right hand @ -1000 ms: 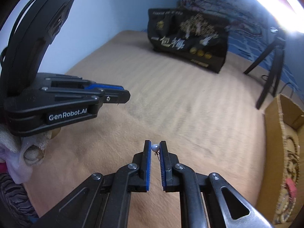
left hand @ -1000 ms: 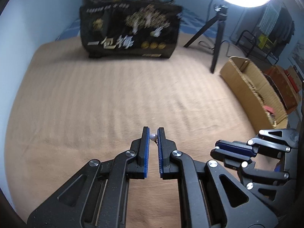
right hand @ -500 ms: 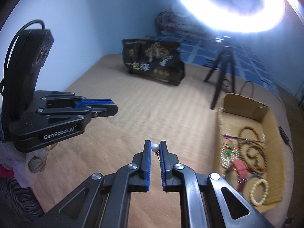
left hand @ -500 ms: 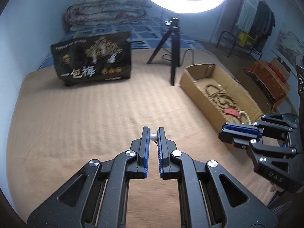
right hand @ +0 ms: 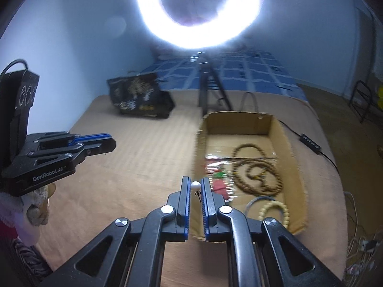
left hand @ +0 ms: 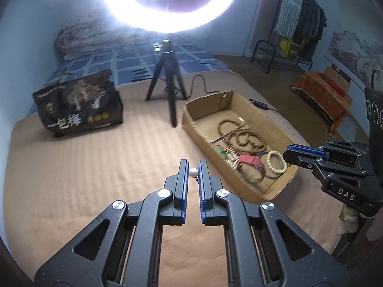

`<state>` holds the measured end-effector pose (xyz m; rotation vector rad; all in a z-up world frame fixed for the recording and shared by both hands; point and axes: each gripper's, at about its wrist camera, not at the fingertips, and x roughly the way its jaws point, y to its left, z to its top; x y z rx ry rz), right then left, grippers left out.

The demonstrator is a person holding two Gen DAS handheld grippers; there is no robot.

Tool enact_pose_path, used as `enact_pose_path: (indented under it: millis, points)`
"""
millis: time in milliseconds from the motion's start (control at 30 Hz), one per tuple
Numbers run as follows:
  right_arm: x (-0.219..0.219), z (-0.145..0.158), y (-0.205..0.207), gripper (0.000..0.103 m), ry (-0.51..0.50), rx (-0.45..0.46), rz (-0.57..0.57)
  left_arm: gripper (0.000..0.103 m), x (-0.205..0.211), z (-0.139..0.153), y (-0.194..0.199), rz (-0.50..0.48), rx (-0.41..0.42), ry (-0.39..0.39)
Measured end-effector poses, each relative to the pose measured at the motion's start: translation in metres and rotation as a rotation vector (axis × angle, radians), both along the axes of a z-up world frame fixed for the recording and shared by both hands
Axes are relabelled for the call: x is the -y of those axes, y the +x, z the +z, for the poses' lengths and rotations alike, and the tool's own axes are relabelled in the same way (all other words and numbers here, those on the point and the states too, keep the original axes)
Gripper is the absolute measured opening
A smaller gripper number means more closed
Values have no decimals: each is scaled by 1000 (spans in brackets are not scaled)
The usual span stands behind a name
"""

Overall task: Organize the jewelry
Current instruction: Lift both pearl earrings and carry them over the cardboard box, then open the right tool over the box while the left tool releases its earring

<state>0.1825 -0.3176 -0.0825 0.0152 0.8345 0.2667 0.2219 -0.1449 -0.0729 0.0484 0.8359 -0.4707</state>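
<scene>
Now your grippers, left (left hand: 193,167) and right (right hand: 195,183), each pinching a pearl earring (left hand: 193,172), have swung toward the cardboard box (left hand: 282,131) (drop-off next).

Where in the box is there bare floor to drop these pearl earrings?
The cardboard box is bare at its far end, beyond the brown bead necklace. The near end is crowded: cream bracelet, red pouch, packets.
</scene>
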Motion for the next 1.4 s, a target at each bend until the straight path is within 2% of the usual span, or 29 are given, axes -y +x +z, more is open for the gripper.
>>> enact_pose_path:
  millis: [200, 567, 867, 1267, 1333, 1400]
  points:
    - [33, -5, -1, 6, 15, -10, -70, 6, 34, 1, 8, -29, -2, -1]
    - [63, -17, 3, 6, 30, -36, -121, 6, 83, -6, 24, -65, -2, 17]
    - [75, -28, 9, 6, 37, -54, -145, 6, 102, -16, 40, -64, -16, 22]
    - [81, -35, 13, 7, 49, -65, -161, 6, 107, -21, 45, -65, -26, 20]
    - [81, -35, 13, 11, 52, -65, -159, 6, 107, -21, 45, -66, -25, 19]
    - [81, -35, 13, 24, 48, -60, -162, 6, 108, -22, 46, -62, -27, 26]
